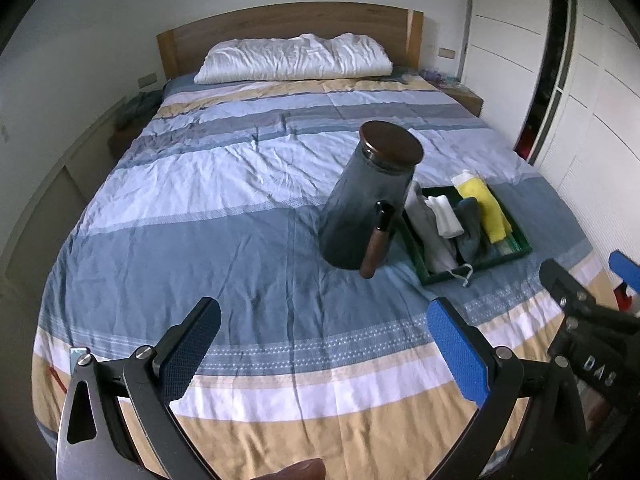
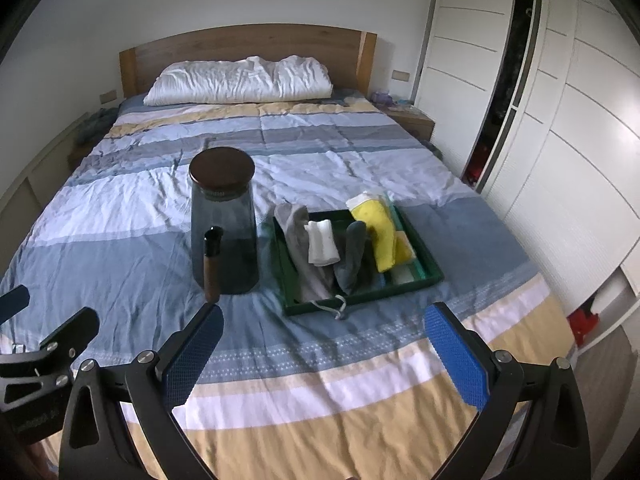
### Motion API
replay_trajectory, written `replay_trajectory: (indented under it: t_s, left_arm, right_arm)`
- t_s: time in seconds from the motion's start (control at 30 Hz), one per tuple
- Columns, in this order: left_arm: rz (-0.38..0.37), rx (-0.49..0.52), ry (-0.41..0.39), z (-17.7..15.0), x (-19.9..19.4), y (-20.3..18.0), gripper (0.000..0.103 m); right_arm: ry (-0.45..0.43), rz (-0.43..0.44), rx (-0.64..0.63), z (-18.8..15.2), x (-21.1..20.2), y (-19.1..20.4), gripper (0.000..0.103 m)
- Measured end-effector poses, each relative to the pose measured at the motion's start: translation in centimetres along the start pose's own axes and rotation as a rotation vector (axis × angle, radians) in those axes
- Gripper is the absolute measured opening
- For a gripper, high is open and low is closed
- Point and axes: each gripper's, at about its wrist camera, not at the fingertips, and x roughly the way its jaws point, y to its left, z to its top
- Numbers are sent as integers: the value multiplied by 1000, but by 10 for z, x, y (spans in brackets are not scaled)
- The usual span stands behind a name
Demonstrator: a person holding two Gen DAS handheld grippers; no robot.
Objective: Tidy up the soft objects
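A green tray (image 2: 434, 270) (image 1: 524, 250) lies on the striped bed. It holds a light grey sock (image 2: 298, 240), a white rolled cloth (image 2: 322, 242), a dark grey sock (image 2: 352, 256) and a yellow cloth (image 2: 382, 236) (image 1: 490, 208). A smoky glass jar (image 2: 224, 236) (image 1: 364, 204) with a dark lid and a wooden-handled piece stands left of the tray. My left gripper (image 1: 324, 344) is open and empty above the bed's foot. My right gripper (image 2: 324, 350) is open and empty, in front of the tray.
A white pillow (image 2: 240, 80) lies at the wooden headboard (image 2: 248, 44). White wardrobes (image 2: 560, 120) line the right side. Nightstands (image 2: 412, 120) flank the bed. The right gripper's fingers show in the left wrist view (image 1: 576, 296).
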Motion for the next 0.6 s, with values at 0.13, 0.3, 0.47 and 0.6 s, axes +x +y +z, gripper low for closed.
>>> replay_trajectory:
  t_s: [0.13, 0.3, 0.47, 0.6]
  left_arm:
    - [-7, 39, 9, -1, -17, -3, 101]
    - [-27, 71, 9, 1, -34, -7, 101]
    - [-41, 74, -5, 7, -50, -8, 101]
    - [-35, 106, -28, 11, -65, -14, 101]
  right_arm:
    - [9, -17, 9, 3, -22, -5, 103]
    - [-2, -45, 1, 7, -49, -10, 103]
    - [-24, -61, 5, 11, -73, -14, 103]
    - [-37, -66, -14, 11, -88, -17, 103]
